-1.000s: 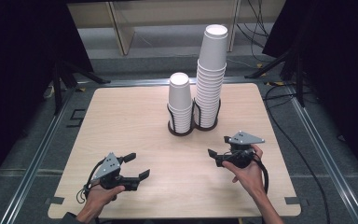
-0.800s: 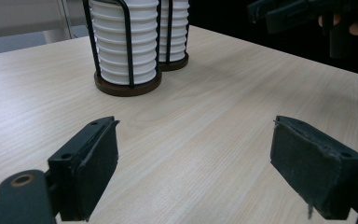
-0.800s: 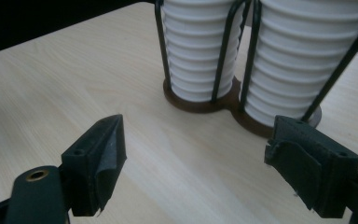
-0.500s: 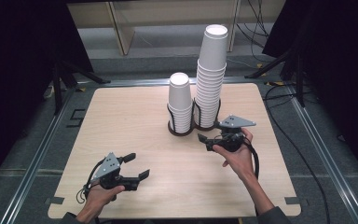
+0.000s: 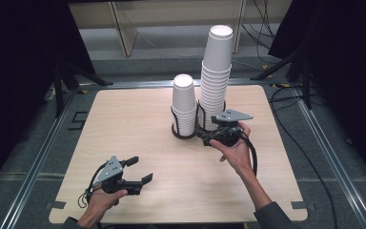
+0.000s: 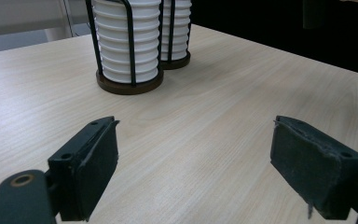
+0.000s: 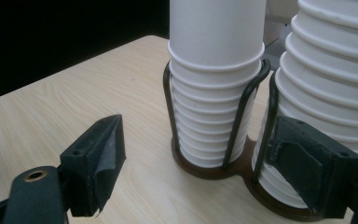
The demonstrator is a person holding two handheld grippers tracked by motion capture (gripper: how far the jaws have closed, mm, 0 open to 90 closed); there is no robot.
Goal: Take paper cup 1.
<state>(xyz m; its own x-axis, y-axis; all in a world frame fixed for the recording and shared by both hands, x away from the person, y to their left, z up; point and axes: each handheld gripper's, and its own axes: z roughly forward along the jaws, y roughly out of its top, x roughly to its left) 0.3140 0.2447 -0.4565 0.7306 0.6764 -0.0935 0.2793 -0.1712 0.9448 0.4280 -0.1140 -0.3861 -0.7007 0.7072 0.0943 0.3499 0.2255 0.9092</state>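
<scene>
Two pairs of fingers show here, and both stand apart with nothing between them. The right gripper (image 5: 208, 137) has its fingers (image 7: 314, 170) spread wide at the foot of the cup holder (image 7: 214, 171), one pad close beside the wire of the taller side, the other out over bare wood; they press on nothing, and that spread looks meant to take in a cup. The left gripper (image 5: 140, 170) sits low near the front edge of the tabletop (image 5: 124, 119), toward its left corner, its fingers (image 6: 91, 163) open over bare wood and aimed at the holder from well away, probably waiting its turn. The holder stands a little behind the middle of the tabletop, nearer the back edge, a dark double base with upright wire loops that keep two stacks from toppling. The short stack of cups (image 5: 183, 102) sits in the left ring, the tall stack of cups (image 5: 216, 71) in the right, both white and nested upside down. The right hand (image 5: 236, 151) comes in from the front edge, its cable (image 5: 252, 155) trailing back along the wrist.
</scene>
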